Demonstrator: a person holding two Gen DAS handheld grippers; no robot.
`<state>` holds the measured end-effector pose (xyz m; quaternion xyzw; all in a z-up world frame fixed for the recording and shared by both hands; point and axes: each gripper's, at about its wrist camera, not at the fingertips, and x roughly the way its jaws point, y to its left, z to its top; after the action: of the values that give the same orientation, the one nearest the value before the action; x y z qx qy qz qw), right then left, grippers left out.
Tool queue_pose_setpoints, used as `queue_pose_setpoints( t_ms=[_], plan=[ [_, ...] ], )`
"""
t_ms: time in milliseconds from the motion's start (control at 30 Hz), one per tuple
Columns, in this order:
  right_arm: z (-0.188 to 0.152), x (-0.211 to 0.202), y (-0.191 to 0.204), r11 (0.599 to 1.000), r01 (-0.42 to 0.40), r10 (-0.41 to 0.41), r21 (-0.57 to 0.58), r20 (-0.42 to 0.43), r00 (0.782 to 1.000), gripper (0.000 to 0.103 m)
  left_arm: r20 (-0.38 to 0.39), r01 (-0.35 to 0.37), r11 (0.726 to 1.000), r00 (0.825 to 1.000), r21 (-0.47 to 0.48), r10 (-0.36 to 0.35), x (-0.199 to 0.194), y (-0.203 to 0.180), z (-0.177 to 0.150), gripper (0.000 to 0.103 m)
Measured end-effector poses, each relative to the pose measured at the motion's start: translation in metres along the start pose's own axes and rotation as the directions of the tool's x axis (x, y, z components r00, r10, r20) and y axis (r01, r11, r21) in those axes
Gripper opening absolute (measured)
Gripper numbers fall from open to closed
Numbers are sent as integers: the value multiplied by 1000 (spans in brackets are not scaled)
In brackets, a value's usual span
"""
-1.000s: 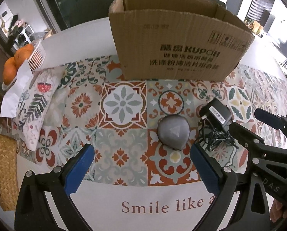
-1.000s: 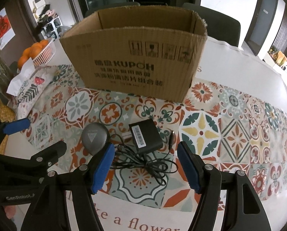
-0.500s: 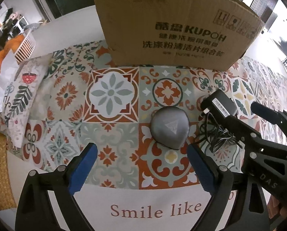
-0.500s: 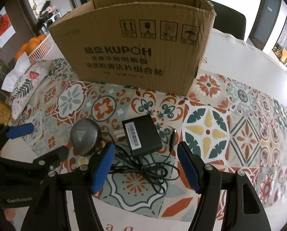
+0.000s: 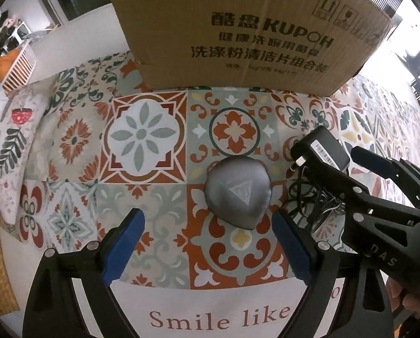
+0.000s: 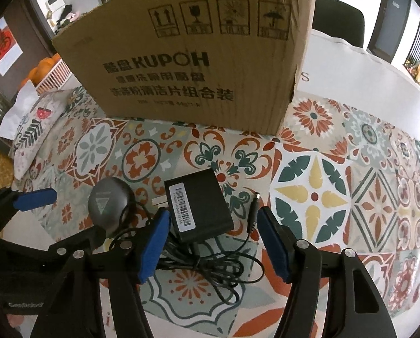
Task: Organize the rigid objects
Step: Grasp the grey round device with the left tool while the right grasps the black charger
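1. Our left gripper [image 5: 207, 245] hangs w/ jaws wide but closing; blue pads touch nothing, grey rounded gadget [image 5: 238, 193] lies just ahead of them, nearer the right pad.
2. Our right gripper [image 6: 212, 242] has jaws at mid width, closing; black power adapter [image 6: 197, 205] sits partly btwn the pads, not pressed as far as we can see.
3. Adapter's cable [image 6: 210, 264] is bunched on the patterned tablecloth [image 6: 314, 194], under and btwn the right fingers.
4. Cardboard box [image 6: 198, 56] stands upright behind both items, well apart from them.
5. Orange fruit basket [image 5: 15, 64] far left.
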<state>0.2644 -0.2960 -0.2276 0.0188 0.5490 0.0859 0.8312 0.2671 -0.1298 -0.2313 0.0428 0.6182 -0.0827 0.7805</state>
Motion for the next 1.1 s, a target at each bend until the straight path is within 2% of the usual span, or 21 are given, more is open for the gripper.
queue_pose_setpoints(
  t_ms=[433,567,800,900,933,1100],
  plan=[
    [5,10,-2,1000,-3,3,-20,-11,1000,53,-17,49,999,999,-3,-49,21,-3,16,86],
    [5,10,-1,999,9,-10,-32,-7,1000,43,-22,51,999,998,3,-51,29,-9,23,85],
    [0,6,-4,999,32,-32,-20,-1,999,43,-20,54,999,998,9,-54,40,-17,26,73],
    [-2,5,-5,999,37,-37,-6,-3,999,43,-8,49,999,999,20,-49,38,-19,26,63],
    [-3,4,-5,999,39,-39,0,-4,999,43,-2,60,998,998,21,-59,37,-20,26,56],
    [-8,-1,-4,998,48,-48,37,-2,999,43,7,74,997,997,27,-74,33,-18,21,55]
  ],
)
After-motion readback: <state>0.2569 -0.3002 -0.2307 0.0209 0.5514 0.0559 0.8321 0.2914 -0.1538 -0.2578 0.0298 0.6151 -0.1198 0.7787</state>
